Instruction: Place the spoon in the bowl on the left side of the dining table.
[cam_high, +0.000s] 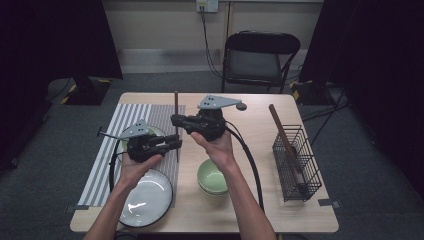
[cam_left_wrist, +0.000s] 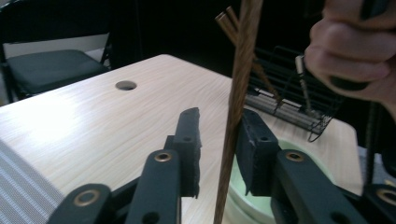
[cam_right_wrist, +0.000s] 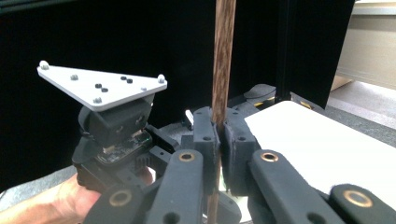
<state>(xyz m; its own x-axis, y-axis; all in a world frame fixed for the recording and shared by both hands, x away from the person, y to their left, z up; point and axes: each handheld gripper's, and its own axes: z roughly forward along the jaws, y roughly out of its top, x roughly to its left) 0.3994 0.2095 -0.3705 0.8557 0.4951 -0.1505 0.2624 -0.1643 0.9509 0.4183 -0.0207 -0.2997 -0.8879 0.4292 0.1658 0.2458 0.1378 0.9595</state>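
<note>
A dark wooden chopstick (cam_high: 176, 100) stands upright above the table, left of centre. My right gripper (cam_high: 175, 120) is shut on it; in the right gripper view the pads of the right gripper (cam_right_wrist: 219, 126) press both sides of the chopstick (cam_right_wrist: 223, 56). Just below, my left gripper (cam_high: 177, 141) reaches in from the left. In the left gripper view the chopstick (cam_left_wrist: 240, 70) passes between the jaws of the left gripper (cam_left_wrist: 219, 135), close to the right pad, with a gap to the left pad. The left gripper (cam_right_wrist: 112, 126) is visible behind the stick.
A black wire basket (cam_high: 296, 160) at the right holds another chopstick (cam_high: 282, 132). Stacked green bowls (cam_high: 212, 177) sit near the front centre. A grey plate (cam_high: 147, 200) lies on a striped mat (cam_high: 120, 130), with a green bowl (cam_high: 156, 131) behind it. A folding chair (cam_high: 257, 55) stands beyond.
</note>
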